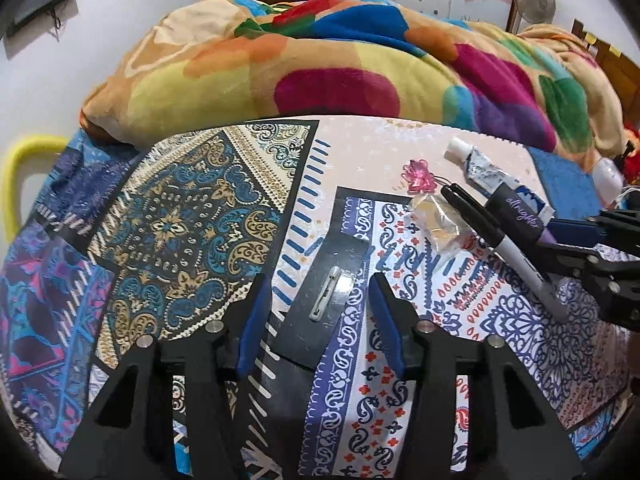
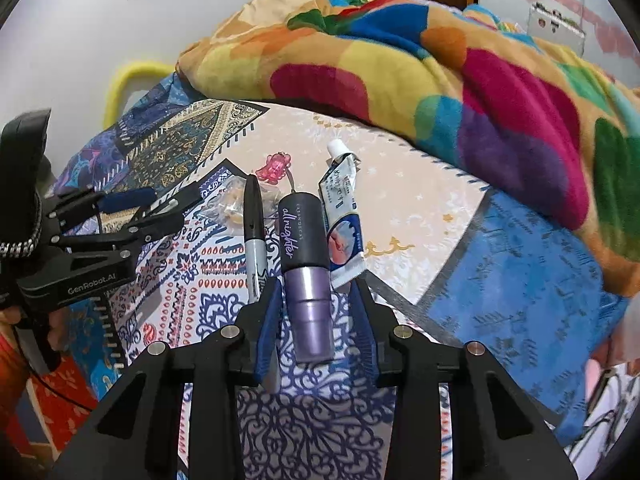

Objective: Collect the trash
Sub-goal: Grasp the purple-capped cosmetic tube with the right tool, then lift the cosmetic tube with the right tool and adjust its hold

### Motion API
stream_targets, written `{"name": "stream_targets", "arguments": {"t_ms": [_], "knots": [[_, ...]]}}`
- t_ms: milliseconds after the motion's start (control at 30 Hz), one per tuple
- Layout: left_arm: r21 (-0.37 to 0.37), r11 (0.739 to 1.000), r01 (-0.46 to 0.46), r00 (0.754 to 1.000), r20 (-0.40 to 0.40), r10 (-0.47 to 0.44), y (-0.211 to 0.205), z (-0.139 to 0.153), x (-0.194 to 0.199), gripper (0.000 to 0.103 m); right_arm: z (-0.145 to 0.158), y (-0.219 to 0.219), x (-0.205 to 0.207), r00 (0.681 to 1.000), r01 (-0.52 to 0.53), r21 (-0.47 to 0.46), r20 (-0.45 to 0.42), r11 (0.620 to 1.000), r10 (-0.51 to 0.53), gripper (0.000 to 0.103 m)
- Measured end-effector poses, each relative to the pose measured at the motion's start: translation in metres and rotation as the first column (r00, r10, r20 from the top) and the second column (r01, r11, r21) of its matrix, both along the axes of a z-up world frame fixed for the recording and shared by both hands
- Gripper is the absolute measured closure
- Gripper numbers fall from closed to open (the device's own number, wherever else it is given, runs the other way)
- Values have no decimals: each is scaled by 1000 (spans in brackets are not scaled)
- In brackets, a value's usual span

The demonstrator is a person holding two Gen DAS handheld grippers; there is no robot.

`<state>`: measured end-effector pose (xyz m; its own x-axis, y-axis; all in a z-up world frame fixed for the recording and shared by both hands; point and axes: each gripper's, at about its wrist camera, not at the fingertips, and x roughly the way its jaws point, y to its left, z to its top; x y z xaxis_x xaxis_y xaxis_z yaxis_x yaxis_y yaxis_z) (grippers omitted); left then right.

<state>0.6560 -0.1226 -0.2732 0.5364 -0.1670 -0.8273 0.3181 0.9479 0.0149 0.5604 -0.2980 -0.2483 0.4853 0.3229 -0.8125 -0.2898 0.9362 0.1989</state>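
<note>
Marker [image 2: 253, 236] & tube [image 2: 341, 216] crowd bottle [image 2: 306, 276]; bedsheet [image 1: 168, 216] left clear.

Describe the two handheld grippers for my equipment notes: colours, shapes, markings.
Both match. The left gripper and the right gripper have angular black plastic frames with triangular cut-outs, silver round pin heads at the joints, and blue ribbed pads lining the fingers. Seen from the right wrist camera, the left gripper's body bears white lettering, GenRobot.AI. A thin black cable hangs below it.
</note>
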Motion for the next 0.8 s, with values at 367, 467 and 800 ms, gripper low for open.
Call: {"name": "stream_targets", "arguments": {"t_ms": [367,467,800], "knots": [[27,999,26,1000,-17,-25,-13,2,-17,77,2,3,-5,1000,4,-6,2,1000,-4,80],[24,1000,17,999,-35,-16,-17,4,-30,78,8,-1,-13,1000,19,-12,17,1000,-18,80],[-47,999,-5,999,-39,3,-23,36,-88,78,42,-6,-47,998,8,-23,66,1000,-7,80]]}}
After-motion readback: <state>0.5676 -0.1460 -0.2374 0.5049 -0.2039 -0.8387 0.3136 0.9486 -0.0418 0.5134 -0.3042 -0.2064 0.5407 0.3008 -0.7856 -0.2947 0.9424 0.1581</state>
